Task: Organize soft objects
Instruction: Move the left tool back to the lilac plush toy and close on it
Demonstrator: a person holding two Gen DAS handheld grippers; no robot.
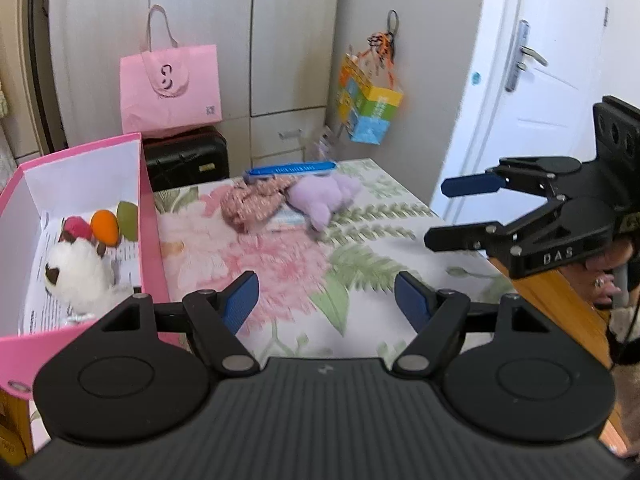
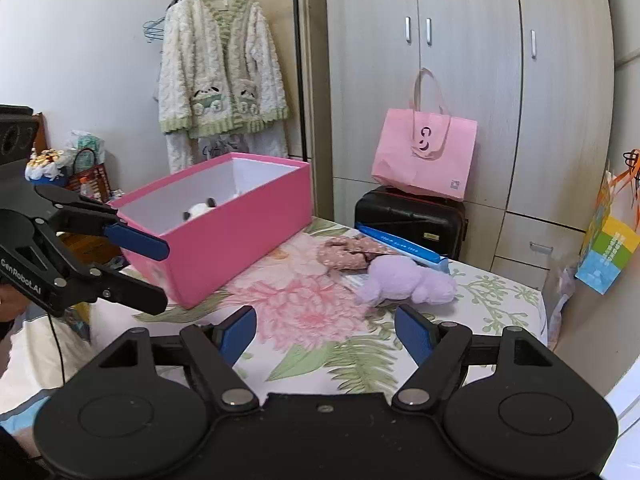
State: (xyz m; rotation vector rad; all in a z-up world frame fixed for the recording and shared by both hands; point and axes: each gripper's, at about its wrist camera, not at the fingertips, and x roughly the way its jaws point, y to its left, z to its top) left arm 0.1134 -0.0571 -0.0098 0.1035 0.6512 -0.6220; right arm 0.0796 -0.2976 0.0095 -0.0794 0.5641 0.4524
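A purple plush toy lies at the far side of the floral table, touching a pink patterned cloth bundle. A pink box stands at the left and holds a white plush, a red toy, an orange one and a green one. My left gripper is open and empty beside the box. My right gripper is open and empty, short of the purple plush.
A blue flat case lies behind the toys at the table's far edge. A black suitcase with a pink bag stands behind it. A wardrobe and a white door lie beyond.
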